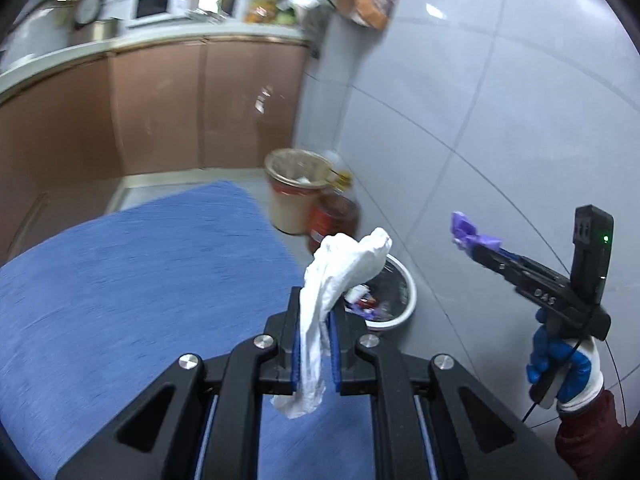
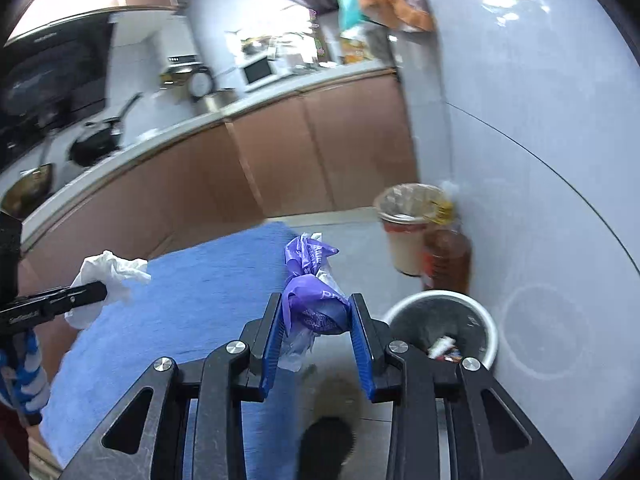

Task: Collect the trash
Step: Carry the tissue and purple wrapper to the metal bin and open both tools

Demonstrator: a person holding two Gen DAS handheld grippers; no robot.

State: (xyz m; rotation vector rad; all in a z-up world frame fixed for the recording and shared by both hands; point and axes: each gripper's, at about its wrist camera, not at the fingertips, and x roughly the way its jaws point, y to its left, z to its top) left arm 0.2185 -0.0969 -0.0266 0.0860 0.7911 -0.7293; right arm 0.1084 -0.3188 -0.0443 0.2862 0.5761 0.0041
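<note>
While both views blur at their edges, the middle of each reads clearly. My left claw (image 1: 316,322) is nearly closed, its blue pads pinching a crumpled white tissue (image 1: 340,276) that sticks up above the fingertips and hangs out below them. My right claw (image 2: 316,314) stands a little wider, its pads pressed on either side of a purple wrapper (image 2: 316,300) bunched into a ball, with a bit of clear film trailing beneath it.

Both pieces of trash are held in the air above the edge of a blue cloth (image 1: 140,272) that covers the table. Beyond that edge, on the pale floor by the wall, sits a white bin (image 2: 490,322) with a dark liner; a few scraps lie inside it. In the right wrist view the bin is just right of the wrapper and lower; in the left wrist view its rim (image 1: 410,292) shows just behind the tissue.

Past the bin stand a cream bucket (image 2: 404,248) and, touching it, an amber bottle (image 2: 448,258) against the wall. Further back runs a kitchen counter (image 2: 248,108) with brown doors, a microwave (image 2: 258,72) and pans on top.

Each view shows the other claw from the side, held by a hand (image 1: 560,364) in a blue and white glove.
</note>
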